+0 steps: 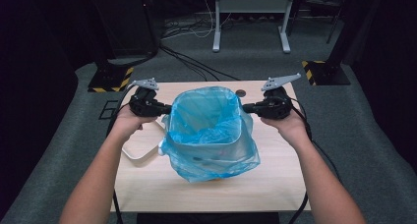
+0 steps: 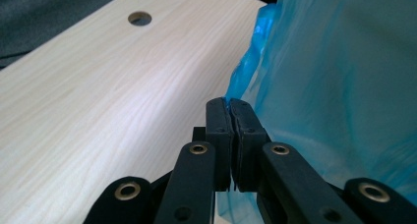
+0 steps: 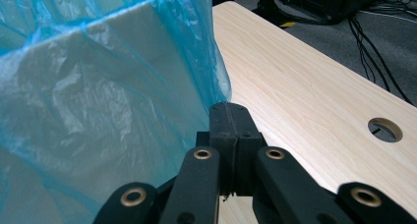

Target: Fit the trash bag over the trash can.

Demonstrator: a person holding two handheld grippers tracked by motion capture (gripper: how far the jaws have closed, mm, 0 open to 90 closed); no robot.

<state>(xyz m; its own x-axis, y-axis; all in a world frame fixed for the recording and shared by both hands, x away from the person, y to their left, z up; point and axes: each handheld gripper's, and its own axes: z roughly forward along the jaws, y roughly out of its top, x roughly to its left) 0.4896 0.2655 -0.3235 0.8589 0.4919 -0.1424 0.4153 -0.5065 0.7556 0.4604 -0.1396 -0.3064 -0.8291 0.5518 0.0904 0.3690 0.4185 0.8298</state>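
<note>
L claw (image 2: 230,103) & R claw (image 3: 231,107) both clenched on blue bag (image 1: 209,130) rim, opp. sides.

Light wooden table (image 1: 275,184) with a round hole (image 1: 240,93), grey carpet (image 1: 373,130), white metal stand (image 1: 251,8), black cables (image 1: 196,64), yellow-black striped bases (image 1: 112,79).

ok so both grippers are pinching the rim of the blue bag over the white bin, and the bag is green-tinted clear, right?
Not quite. The colour is wrong: the bag is blue, as the high view shows plainly. The rest stands: the left gripper and the right gripper are each shut on its film at opposite sides of the white bin.
</note>
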